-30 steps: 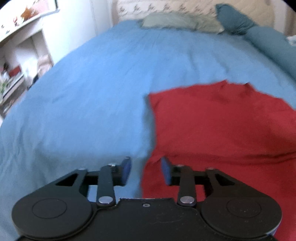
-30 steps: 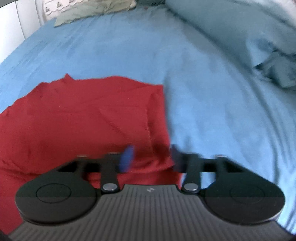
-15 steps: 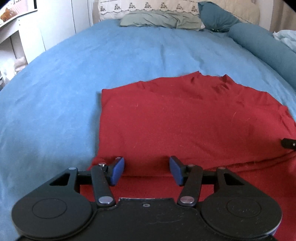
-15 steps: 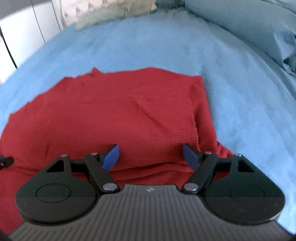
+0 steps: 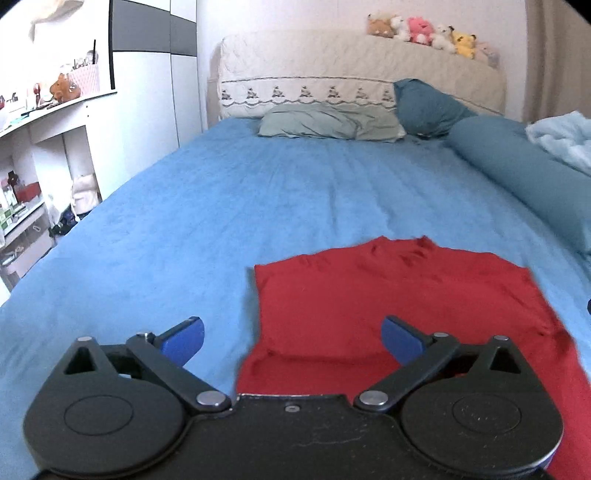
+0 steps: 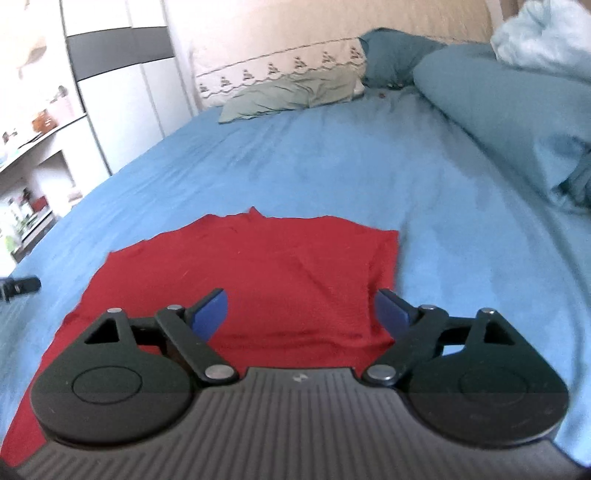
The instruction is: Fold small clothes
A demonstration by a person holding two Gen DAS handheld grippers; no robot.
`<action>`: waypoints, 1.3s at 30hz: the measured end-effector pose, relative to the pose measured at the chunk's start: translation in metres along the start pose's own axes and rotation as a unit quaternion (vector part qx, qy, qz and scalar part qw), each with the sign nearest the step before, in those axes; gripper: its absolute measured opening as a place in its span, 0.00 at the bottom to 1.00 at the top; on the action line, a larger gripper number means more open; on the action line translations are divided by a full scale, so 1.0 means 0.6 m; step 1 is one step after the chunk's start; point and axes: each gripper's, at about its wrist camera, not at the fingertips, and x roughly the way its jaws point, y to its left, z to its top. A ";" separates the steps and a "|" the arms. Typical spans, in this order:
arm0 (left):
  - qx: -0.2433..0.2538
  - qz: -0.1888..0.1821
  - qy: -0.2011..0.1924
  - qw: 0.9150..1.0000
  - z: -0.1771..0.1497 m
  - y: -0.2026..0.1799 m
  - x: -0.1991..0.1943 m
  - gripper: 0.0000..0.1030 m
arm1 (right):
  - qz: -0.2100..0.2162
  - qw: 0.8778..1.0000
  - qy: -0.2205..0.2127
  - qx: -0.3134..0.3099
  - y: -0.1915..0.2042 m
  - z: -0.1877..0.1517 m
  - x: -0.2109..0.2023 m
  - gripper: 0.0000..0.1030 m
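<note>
A red garment (image 5: 399, 299) lies folded flat on the blue bedspread (image 5: 229, 206); a folded upper layer rests over a lower layer near me. It also shows in the right wrist view (image 6: 266, 269). My left gripper (image 5: 291, 338) is open wide and empty, raised above the garment's near left edge. My right gripper (image 6: 301, 314) is open wide and empty, raised above the garment's near right part. The tip of the left gripper shows at the left edge of the right wrist view (image 6: 18, 286).
Pillows (image 5: 328, 122) and a long teal bolster (image 5: 517, 173) lie at the head and right side of the bed. A padded headboard with plush toys (image 5: 421, 27) stands behind. White shelves and a wardrobe (image 5: 48, 155) stand to the left.
Both grippers have opened wider and pulled up and back from the garment. The red garment now lies farther away, folded, and released.
</note>
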 end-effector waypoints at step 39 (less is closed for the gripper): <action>-0.053 -0.023 0.137 0.989 -0.356 0.041 -0.200 0.48 | -0.109 0.987 0.119 0.009 0.084 -0.387 -0.270 0.62</action>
